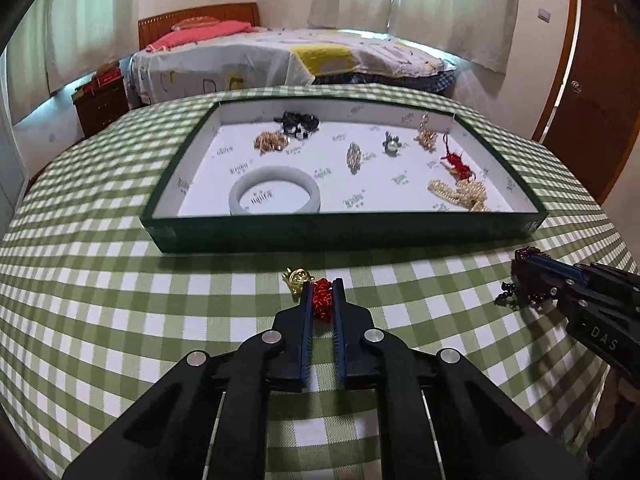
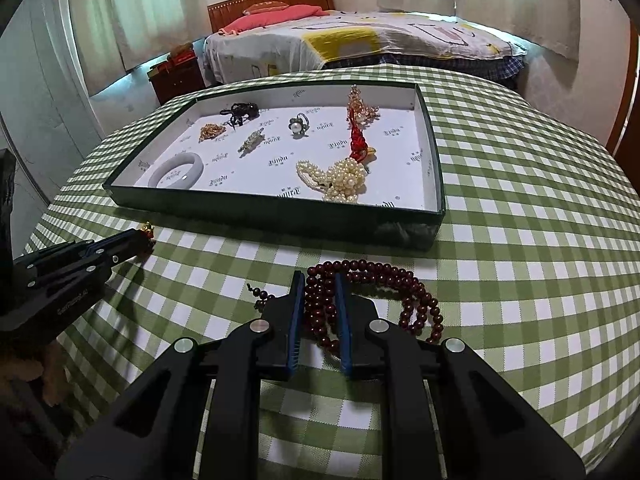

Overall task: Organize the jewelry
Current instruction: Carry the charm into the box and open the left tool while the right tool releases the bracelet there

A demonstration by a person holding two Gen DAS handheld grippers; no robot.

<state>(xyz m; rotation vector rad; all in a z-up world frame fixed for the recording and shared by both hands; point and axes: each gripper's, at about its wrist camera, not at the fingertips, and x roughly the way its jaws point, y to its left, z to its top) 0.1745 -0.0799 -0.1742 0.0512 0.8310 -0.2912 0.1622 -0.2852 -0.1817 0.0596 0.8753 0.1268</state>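
My left gripper point(image 1: 322, 282) is shut on a red knotted cord point(image 1: 323, 300) that lies on the checked tablecloth. The cord's gold charm point(image 1: 296, 278) pokes out to the left of the fingertips. My right gripper point(image 2: 318, 276) is shut on a string of dark red beads point(image 2: 400, 280), and most of the string is coiled on the cloth to its right. Just beyond both stands a dark green tray point(image 1: 348, 228) with a white lining. It holds a pale bangle point(image 1: 275, 194), a pearl strand point(image 1: 460, 196), a red knot piece point(image 1: 456, 162) and several small ornaments.
The round table's green checked cloth point(image 1: 120, 300) curves away at both sides. Behind the table are a bed point(image 1: 280, 56), a low wooden nightstand point(image 1: 102, 108) at the left and a wooden door point(image 1: 592, 92) at the right. A person's hand shows dimly behind the left gripper point(image 2: 140, 240).
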